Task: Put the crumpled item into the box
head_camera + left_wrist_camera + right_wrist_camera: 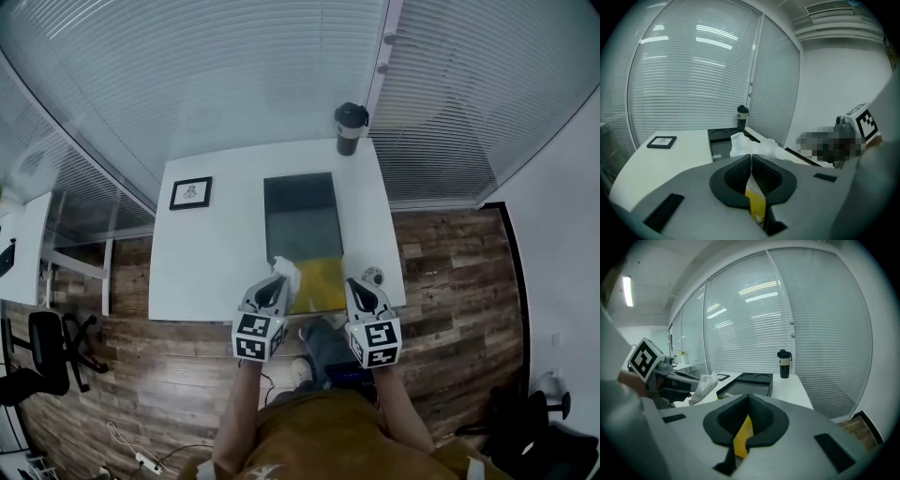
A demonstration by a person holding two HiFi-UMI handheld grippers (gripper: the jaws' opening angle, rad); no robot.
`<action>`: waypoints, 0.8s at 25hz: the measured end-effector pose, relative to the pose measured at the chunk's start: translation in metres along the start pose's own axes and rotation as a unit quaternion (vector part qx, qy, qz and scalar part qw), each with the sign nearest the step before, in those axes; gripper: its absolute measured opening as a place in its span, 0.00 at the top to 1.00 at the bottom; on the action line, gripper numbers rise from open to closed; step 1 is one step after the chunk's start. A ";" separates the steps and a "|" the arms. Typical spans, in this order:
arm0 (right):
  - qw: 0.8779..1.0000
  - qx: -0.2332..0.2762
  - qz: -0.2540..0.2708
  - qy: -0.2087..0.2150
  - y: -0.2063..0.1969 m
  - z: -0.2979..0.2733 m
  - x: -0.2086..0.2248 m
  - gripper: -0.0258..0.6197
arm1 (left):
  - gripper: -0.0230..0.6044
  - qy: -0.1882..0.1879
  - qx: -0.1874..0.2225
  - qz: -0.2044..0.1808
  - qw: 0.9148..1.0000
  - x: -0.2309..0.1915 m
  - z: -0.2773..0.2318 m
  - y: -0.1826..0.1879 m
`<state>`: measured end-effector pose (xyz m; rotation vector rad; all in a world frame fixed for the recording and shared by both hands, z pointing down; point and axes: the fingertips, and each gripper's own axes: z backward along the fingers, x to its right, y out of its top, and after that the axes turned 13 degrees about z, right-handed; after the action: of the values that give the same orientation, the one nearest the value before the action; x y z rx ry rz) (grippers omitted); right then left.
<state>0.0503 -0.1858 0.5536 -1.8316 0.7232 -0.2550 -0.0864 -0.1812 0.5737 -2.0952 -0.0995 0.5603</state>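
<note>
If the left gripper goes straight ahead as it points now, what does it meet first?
Probably the black box: it lies right ahead of the left gripper and its crumpled white item. Passing above it, the tumbler comes next; height is unclear.

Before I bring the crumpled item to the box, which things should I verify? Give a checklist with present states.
1. Left hand-held gripper shut on the white crumpled item: ok.
2. Box open on top: ok.
3. Item above the box opening: cannot tell; it hangs by the near left corner.
4. Right hand-held gripper shut, empty, out of the way: ok.
5. Tumbler stands apart from the box: ok.
</note>
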 end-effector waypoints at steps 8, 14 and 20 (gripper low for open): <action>1.000 -0.030 -0.002 -0.002 -0.019 -0.009 0.008 0.94 | 0.91 -0.014 -0.049 -0.009 0.999 0.001 -0.024 -0.028; 0.999 -0.049 -0.001 0.004 -0.030 -0.017 0.008 0.94 | 0.91 -0.029 -0.088 -0.037 0.995 0.004 -0.042 -0.045; 0.998 -0.062 -0.001 0.007 -0.037 -0.022 0.009 0.94 | 0.91 -0.054 -0.134 -0.076 0.987 0.009 -0.056 -0.061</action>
<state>0.0598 -0.2005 0.5942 -1.9486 0.7627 -0.2292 -0.0457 -0.1880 0.6458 -2.2913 -0.4141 0.5923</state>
